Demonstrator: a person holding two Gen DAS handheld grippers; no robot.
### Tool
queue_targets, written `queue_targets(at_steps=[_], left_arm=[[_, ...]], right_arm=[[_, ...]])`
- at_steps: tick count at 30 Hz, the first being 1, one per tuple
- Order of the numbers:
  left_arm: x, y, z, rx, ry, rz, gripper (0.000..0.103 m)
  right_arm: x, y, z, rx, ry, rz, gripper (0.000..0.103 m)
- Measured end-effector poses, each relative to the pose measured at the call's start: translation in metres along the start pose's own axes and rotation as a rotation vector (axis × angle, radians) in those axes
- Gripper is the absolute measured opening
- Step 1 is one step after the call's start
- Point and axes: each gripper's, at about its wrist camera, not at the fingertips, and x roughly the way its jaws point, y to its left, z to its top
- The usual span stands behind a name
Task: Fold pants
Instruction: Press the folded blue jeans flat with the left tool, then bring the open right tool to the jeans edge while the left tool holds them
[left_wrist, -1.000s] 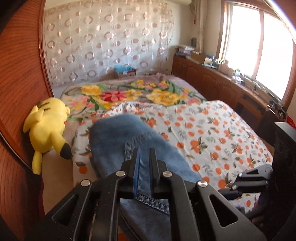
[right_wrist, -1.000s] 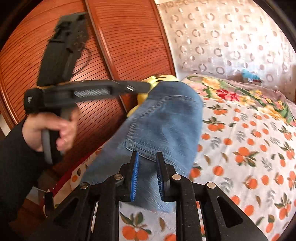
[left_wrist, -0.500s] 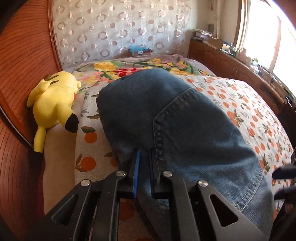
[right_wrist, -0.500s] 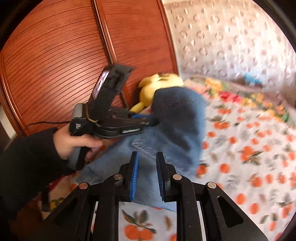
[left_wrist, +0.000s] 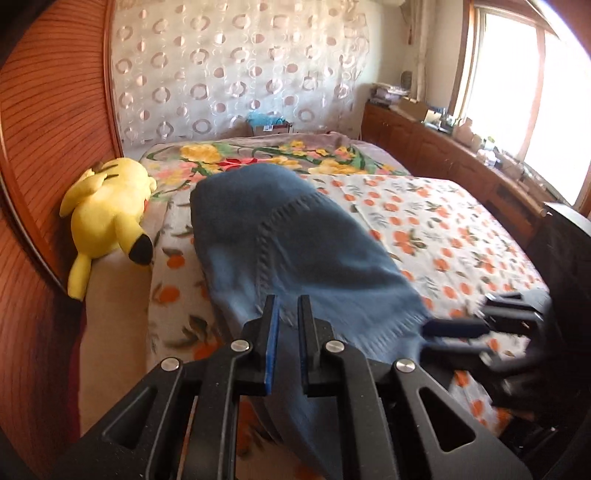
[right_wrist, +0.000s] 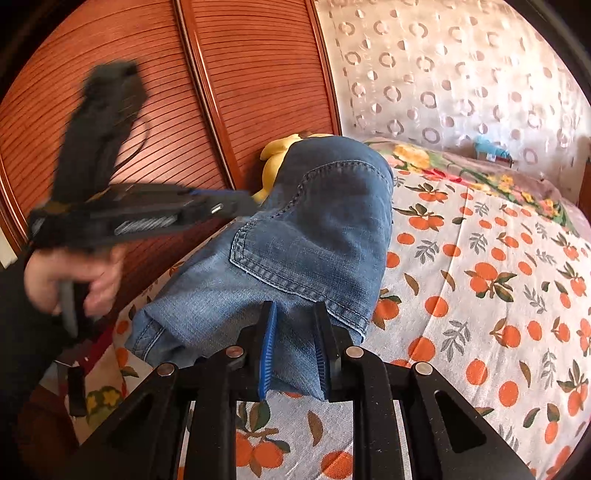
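Because I am carrying a folded edge of the jeans (right_wrist: 317, 236) across the bed (right_wrist: 498, 280), I am keeping both grippers clamped along the near hem. Going left to right: one yellow plush toy (left_wrist: 110, 210) is lying at the far left by the wooden wall; my left gripper (left_wrist: 287, 332) is pinching denim between nearly closed jaws; the single pair of jeans is draping over the orange-print sheet; my right gripper (right_wrist: 293, 350) is gripping the near edge, its jaws slightly wider on bunched cloth.
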Motion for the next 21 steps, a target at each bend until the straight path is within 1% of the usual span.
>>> queue_targets(at_steps=[2, 5, 7, 10, 14, 16, 18, 21], left_arm=[[-0.007, -0.003, -0.01, -0.022, -0.004, -0.013, 0.01], [-0.01, -0.011, -0.022, -0.026, -0.002, -0.022, 0.01], [-0.005, -0.017, -0.029, -0.004, 0.015, 0.001, 0.01], [0.008, -0.015, -0.039, 0.002, 0.054, 0.019, 0.01], [0.01, -0.014, -0.045, 0.011, 0.032, 0.02, 0.01], [0.009, -0.013, -0.046, 0.006, 0.025, 0.013, 0.01], [0.007, -0.011, -0.043, -0.003, 0.02, 0.005, 0.01], [-0.003, -0.008, -0.036, -0.014, -0.023, -0.014, 0.011]], right_arm=[[-0.006, -0.003, 0.001, 0.002, -0.012, -0.004, 0.02], [-0.019, 0.001, -0.002, -0.012, -0.037, -0.028, 0.02], [-0.012, 0.002, -0.007, -0.033, -0.01, -0.032, 0.02], [-0.007, 0.003, -0.012, -0.018, 0.0, -0.014, 0.021], [-0.004, 0.001, -0.013, -0.018, -0.002, -0.007, 0.022], [-0.007, 0.002, -0.01, -0.03, 0.011, -0.006, 0.023], [-0.011, 0.002, -0.003, -0.044, 0.021, 0.001, 0.023], [-0.011, 0.0, 0.016, -0.099, 0.014, 0.006, 0.023]])
